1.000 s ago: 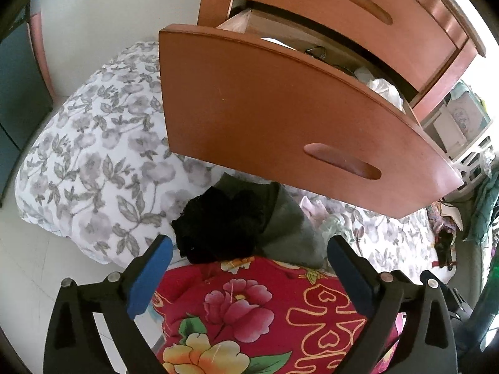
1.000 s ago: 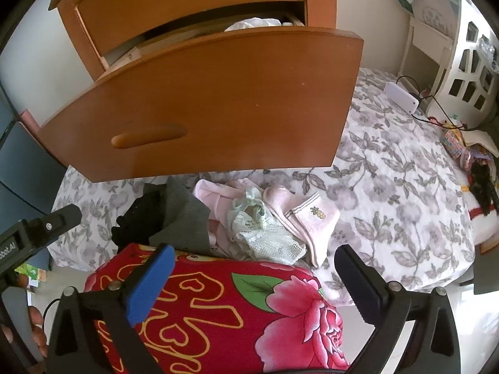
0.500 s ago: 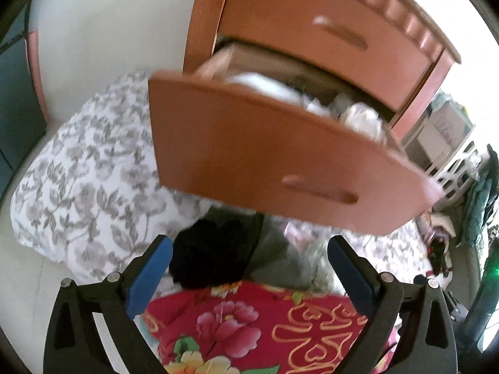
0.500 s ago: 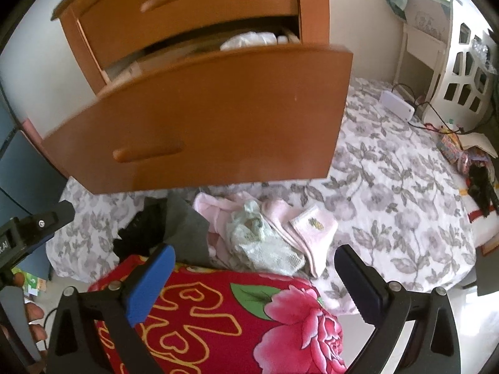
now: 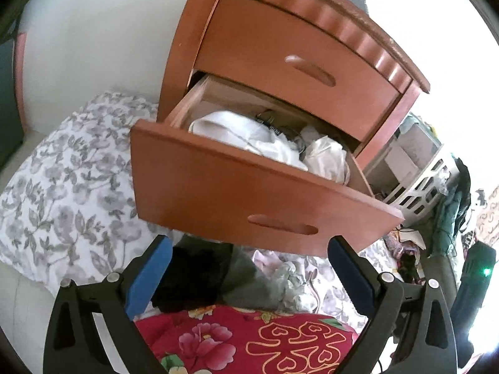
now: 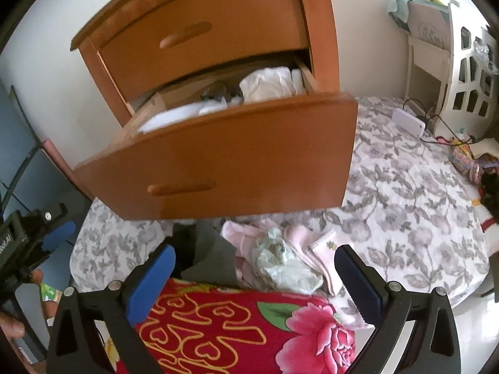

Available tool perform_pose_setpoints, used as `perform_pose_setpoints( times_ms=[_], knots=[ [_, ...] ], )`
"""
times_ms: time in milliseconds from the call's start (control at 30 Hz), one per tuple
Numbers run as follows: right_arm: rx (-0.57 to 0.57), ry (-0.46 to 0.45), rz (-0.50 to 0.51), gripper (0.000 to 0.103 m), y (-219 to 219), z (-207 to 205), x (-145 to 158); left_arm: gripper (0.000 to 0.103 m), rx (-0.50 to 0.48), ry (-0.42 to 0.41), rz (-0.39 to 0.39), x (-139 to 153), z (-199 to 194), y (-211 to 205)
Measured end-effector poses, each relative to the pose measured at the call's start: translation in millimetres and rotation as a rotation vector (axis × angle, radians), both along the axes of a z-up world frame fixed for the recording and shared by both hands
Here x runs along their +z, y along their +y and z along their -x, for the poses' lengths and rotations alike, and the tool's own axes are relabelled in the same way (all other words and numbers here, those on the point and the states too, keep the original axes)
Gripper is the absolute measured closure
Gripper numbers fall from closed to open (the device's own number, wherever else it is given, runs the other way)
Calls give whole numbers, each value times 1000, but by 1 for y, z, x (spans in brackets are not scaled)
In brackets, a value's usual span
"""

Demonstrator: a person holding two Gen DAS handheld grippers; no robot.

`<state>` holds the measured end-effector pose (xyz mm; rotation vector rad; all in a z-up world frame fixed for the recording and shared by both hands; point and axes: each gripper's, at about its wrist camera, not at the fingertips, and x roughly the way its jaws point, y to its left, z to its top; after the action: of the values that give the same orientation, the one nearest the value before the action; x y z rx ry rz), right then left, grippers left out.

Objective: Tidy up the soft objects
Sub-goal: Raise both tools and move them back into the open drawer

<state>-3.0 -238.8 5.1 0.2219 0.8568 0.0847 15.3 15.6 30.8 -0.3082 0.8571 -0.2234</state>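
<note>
2 tools (image 5: 248, 275) (image 6: 254, 275) agape; 1 open drawer (image 5: 224, 187), 1 clothes pile (image 6: 274, 255).

Two drawers are counted in one nightstand (image 5: 199, 21): an upper drawer (image 5: 290, 71), shut, and a lower drawer (image 5: 230, 187), pulled out. Two handles are seen, one per drawer. At least two white cloths (image 5: 259, 140) are held in the lower one (the rest is too tangled to count). On the bed (image 6: 405, 193), one black garment (image 5: 190, 277), one grey garment (image 6: 215, 258), one green lace piece (image 6: 280, 261) and two pink socks (image 6: 321, 249) are counted. One red floral cushion (image 6: 224, 327) is seen.
</note>
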Motion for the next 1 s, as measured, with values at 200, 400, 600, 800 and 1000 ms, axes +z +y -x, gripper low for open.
perform_pose_setpoints(
  times_ms=[200,400,600,800,1000],
  knots=[
    [-3,-23,40,0,0,-7,10,3,-4,-30,4,8,-8,1],
    [4,-57,74,0,-2,-15,22,3,-16,-72,-7,24,-20,-1],
    [26,-114,98,0,-2,-25,46,3,-29,-121,-13,50,-36,-2],
    [50,-170,101,0,-7,-46,78,3,-46,-140,-32,80,-66,-2],
    [95,-182,99,0,-9,-74,104,3,-55,-88,-27,95,-102,4]
  ],
)
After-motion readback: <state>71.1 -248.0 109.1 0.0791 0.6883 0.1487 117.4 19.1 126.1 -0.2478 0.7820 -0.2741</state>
